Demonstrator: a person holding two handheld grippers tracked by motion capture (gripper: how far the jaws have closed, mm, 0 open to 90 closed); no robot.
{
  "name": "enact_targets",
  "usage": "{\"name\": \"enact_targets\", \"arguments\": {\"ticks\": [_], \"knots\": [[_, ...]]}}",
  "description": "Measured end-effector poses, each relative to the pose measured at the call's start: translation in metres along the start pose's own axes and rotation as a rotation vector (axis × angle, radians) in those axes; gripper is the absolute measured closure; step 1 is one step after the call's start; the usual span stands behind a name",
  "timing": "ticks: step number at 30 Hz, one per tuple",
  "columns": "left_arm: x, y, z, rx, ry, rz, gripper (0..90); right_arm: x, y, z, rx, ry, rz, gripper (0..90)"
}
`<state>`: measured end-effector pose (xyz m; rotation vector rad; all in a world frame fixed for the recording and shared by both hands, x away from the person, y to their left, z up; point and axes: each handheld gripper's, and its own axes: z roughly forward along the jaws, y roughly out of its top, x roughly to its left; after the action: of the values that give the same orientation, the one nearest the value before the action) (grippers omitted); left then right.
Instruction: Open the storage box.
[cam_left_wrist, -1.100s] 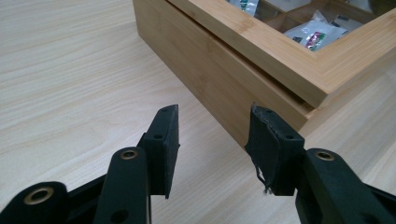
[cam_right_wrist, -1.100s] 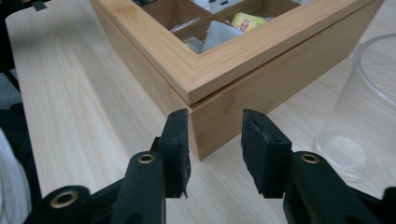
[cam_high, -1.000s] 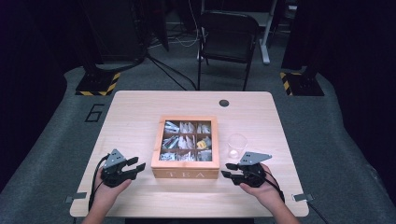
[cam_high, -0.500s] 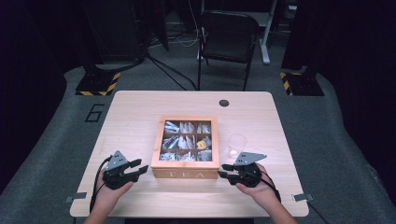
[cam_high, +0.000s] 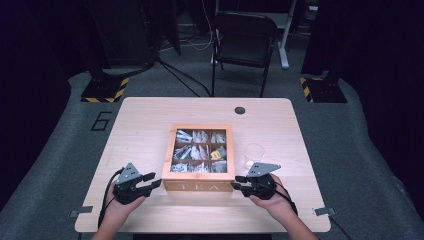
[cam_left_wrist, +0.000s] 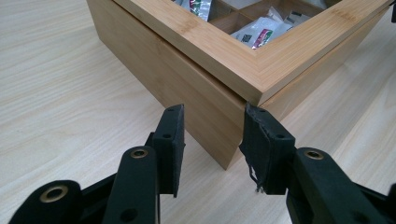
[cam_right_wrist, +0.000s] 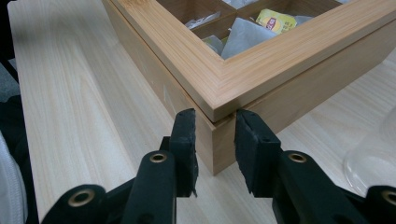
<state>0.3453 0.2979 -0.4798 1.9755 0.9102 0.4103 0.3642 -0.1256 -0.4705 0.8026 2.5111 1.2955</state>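
Observation:
A wooden tea box (cam_high: 200, 186) with "TEA" on its front stands mid-table, its framed lid down and tea bags (cam_high: 200, 150) showing in the compartments. My left gripper (cam_high: 152, 180) lies by the box's front left corner. In the left gripper view that gripper (cam_left_wrist: 212, 126) is open, with the box corner (cam_left_wrist: 196, 79) between the jaws, a little apart from them. My right gripper (cam_high: 237, 182) is at the front right corner. In the right gripper view it (cam_right_wrist: 215, 126) is open and its jaws closely flank the box corner (cam_right_wrist: 224, 84).
A clear glass cup (cam_high: 253, 154) stands just right of the box, near the right gripper, and its rim (cam_right_wrist: 373, 158) shows in the right gripper view. The light wood table (cam_high: 145, 125) has a black grommet (cam_high: 240, 110) at the back. A chair (cam_high: 245, 35) stands behind it.
Both grippers have slid inward toward the box's front corners, the left one rightward and the right one leftward. The box and the cup have not moved.

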Motion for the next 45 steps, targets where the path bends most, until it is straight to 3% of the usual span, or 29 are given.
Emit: {"name": "enact_targets", "arguments": {"ticks": [16, 45], "knots": [[0.0, 0.0, -0.003, -0.004, -0.021, 0.004, 59.3, 0.0, 0.001, 0.002, -0.006, -0.017, 0.004, 70.6], [-0.012, 0.005, 0.005, -0.032, -0.035, 0.041, 59.1, -0.003, 0.005, -0.004, -0.042, 0.012, 0.025, 71.3]]}}
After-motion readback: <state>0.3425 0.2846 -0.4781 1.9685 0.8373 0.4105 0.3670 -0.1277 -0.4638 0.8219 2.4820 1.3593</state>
